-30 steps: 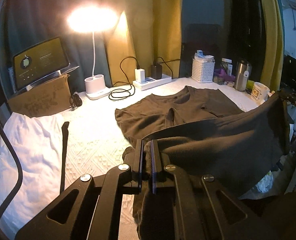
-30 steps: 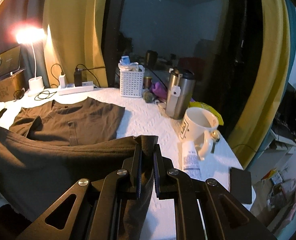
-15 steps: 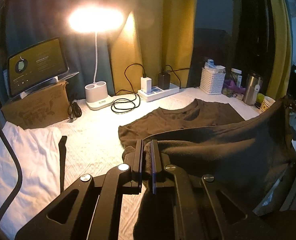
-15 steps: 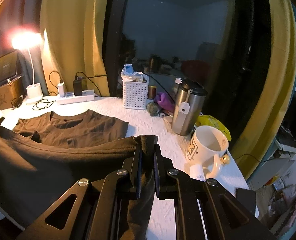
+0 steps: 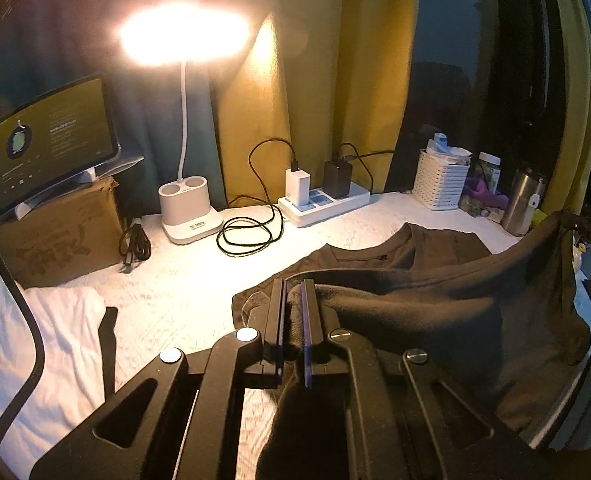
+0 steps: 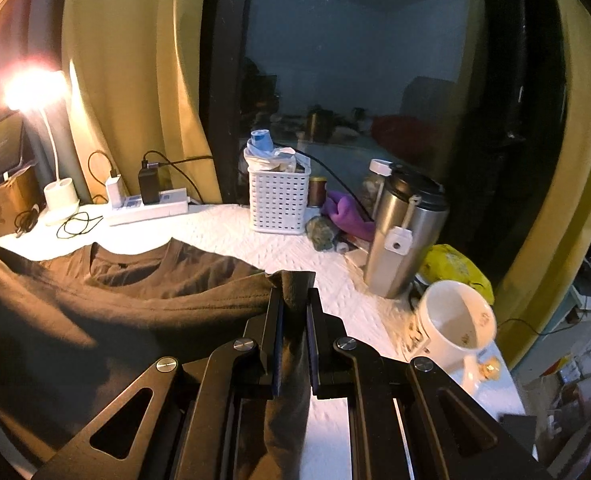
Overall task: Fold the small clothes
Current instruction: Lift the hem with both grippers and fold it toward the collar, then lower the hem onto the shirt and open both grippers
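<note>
A dark brown T-shirt [image 5: 435,312] lies on the white table cover with its collar end flat toward the back. Its bottom hem is lifted and stretched between my two grippers, folding over the rest. My left gripper [image 5: 294,286] is shut on the hem's left corner. My right gripper [image 6: 294,292] is shut on the hem's right corner; the shirt [image 6: 115,304] spreads to its left, collar showing behind. The right gripper also shows at the right edge of the left wrist view [image 5: 587,228].
At the back stand a lit desk lamp [image 5: 185,208], a power strip [image 5: 323,200] with chargers and a coiled cable, a white basket [image 6: 278,200], a steel tumbler [image 6: 405,232] and a white mug [image 6: 451,328]. A tablet on a cardboard box [image 5: 59,232] and white cloth [image 5: 35,340] sit left.
Both grippers have carried the lifted hem forward over the shirt toward the collar. Less of the flat shirt shows behind the raised fold. Both stay shut on the hem.
</note>
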Motion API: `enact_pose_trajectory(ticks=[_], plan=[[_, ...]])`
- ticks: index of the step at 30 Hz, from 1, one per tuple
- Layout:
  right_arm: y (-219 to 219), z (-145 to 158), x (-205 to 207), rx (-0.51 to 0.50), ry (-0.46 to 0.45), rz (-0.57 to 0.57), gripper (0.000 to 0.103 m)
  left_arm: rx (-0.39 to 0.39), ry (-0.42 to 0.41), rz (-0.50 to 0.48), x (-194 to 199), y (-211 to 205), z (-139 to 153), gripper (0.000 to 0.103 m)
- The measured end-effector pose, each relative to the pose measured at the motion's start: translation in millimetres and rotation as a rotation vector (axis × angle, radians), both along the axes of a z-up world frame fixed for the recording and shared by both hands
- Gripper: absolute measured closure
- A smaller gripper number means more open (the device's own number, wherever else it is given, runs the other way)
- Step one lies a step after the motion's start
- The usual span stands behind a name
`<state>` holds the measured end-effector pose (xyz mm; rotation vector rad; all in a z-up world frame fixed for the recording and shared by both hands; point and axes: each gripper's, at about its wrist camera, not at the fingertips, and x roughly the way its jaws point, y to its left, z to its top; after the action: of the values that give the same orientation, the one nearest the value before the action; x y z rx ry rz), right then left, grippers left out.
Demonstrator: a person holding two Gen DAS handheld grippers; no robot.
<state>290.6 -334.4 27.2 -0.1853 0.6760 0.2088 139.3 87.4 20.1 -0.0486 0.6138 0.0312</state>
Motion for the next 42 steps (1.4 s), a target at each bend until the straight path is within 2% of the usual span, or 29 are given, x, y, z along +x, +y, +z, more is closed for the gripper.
enact_pose_trajectory(ticks=[23, 29, 35, 42], plan=[[35, -34, 128, -0.008, 0.044, 0.041, 0.093, -0.005, 0.053, 0.068, 83, 35, -25, 0.098], [48, -60, 160, -0.021, 0.09, 0.056, 0.093, -0.012, 0.083, 0.093, 106, 45, -40, 0.098], [55, -98, 183, -0.05, 0.162, 0.047, 0.093, -0.021, 0.163, 0.123, 126, 56, -72, 0.098], [57, -137, 198, -0.107, 0.263, 0.03, 0.093, -0.02, 0.257, 0.147, 133, 63, -104, 0.098]])
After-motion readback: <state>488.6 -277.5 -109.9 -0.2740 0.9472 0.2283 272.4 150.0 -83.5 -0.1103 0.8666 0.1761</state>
